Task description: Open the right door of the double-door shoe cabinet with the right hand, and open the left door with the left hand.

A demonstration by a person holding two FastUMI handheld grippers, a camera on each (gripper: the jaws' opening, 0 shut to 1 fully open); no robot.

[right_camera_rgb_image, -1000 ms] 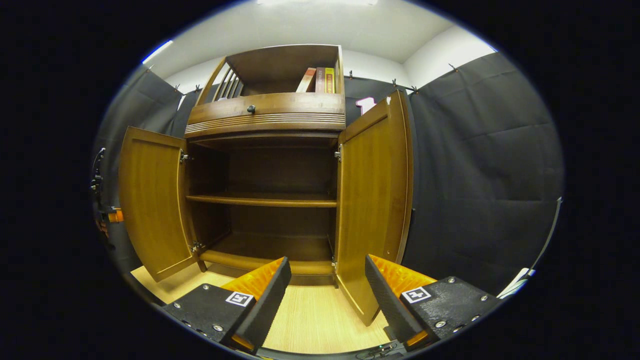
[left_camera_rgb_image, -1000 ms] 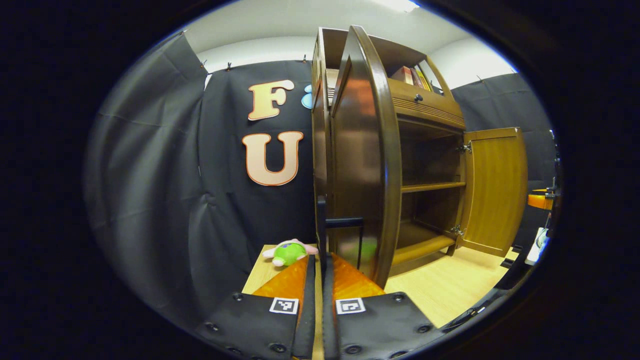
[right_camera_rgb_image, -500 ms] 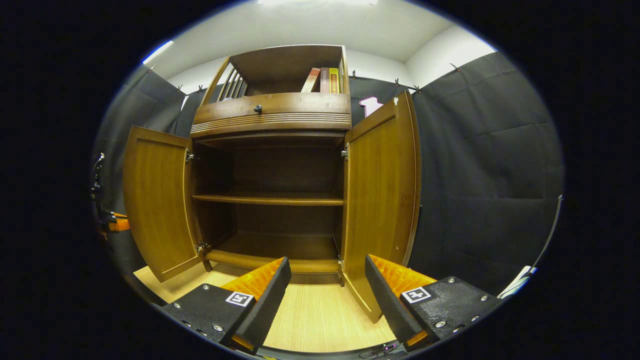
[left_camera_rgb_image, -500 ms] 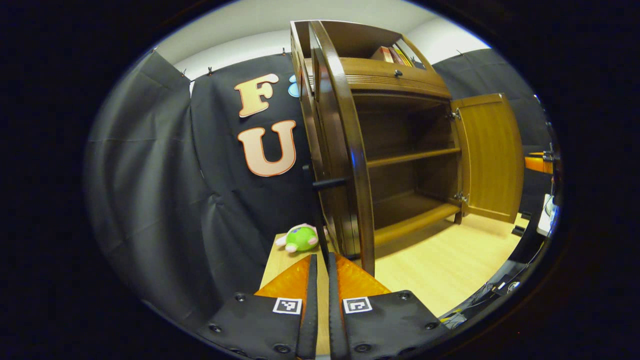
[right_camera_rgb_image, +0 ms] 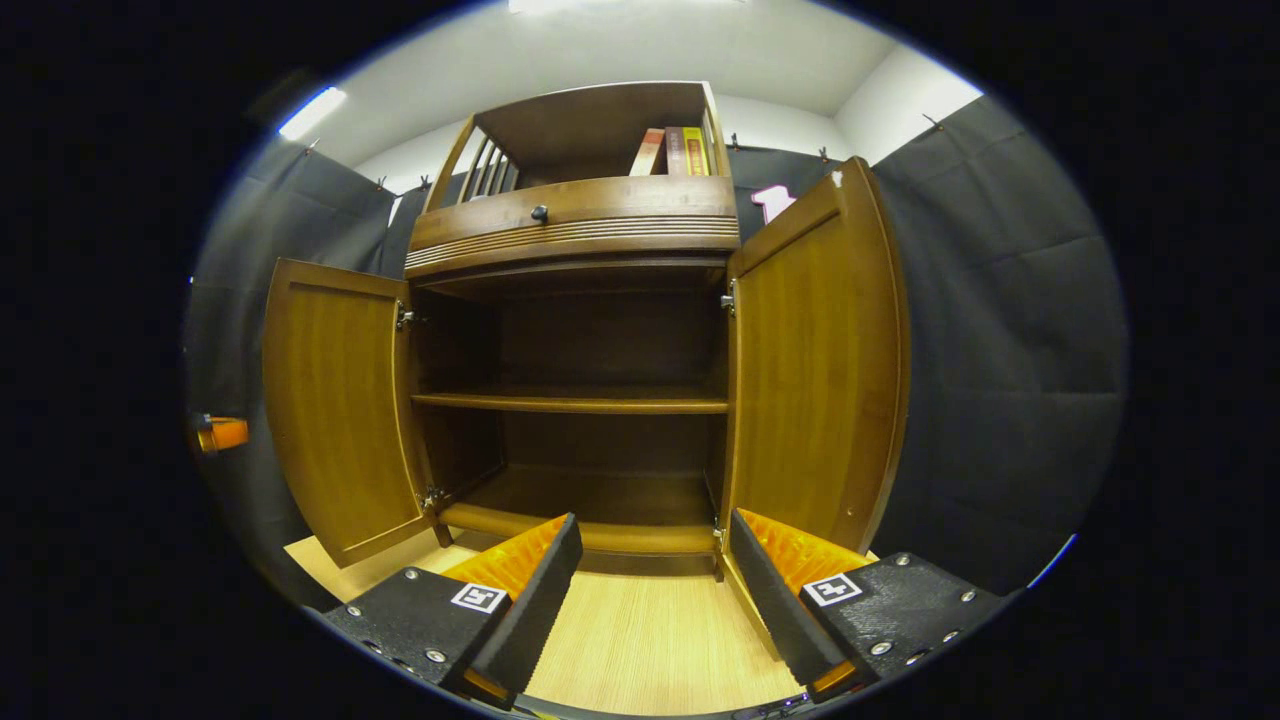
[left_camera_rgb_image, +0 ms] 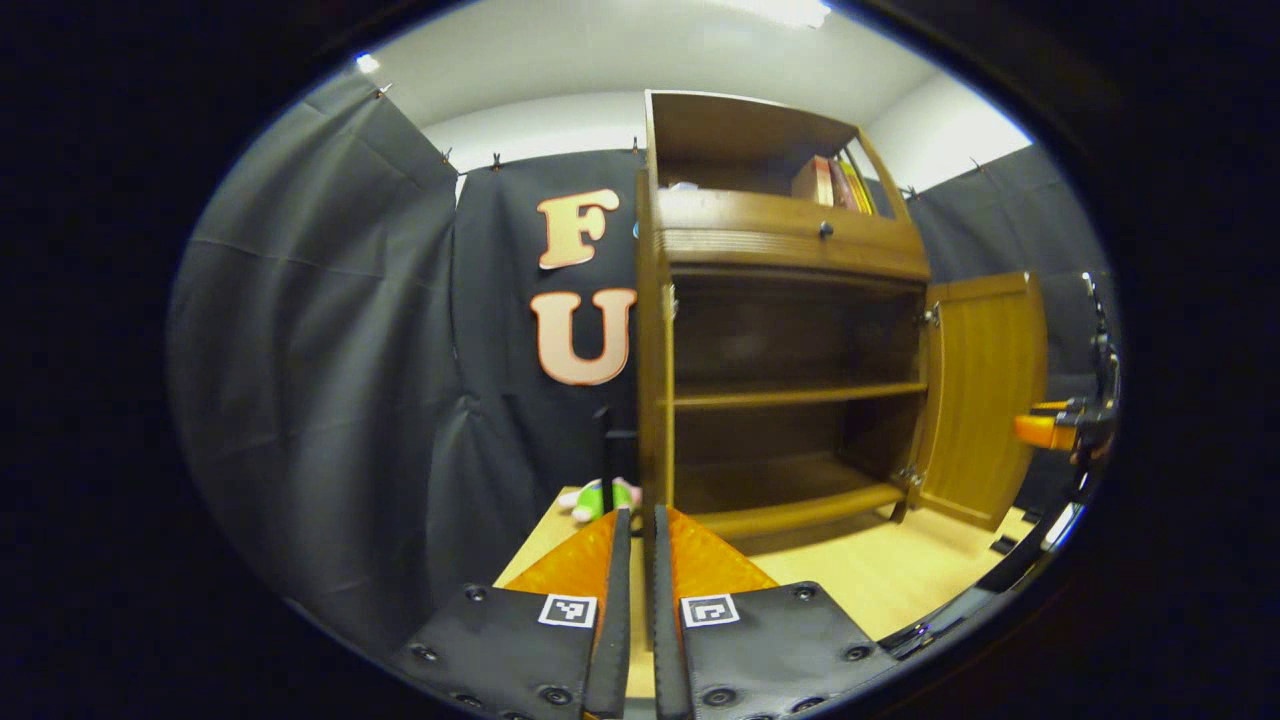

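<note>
Both doors of the shoe cabinet (right_camera_rgb_image: 575, 390) stood swung wide, the left door (right_camera_rgb_image: 340, 400) and right door (right_camera_rgb_image: 815, 350) flanking bare shelves, so the task looked complete. The left gripper (left_camera_rgb_image: 633, 525) sat closed on nothing near the left door's edge, while the right gripper (right_camera_rgb_image: 655, 540) hung open before the cabinet.

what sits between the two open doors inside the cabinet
In the right gripper view, between the left door and right door lies the open interior: one bare middle shelf above the bare bottom board.
</note>
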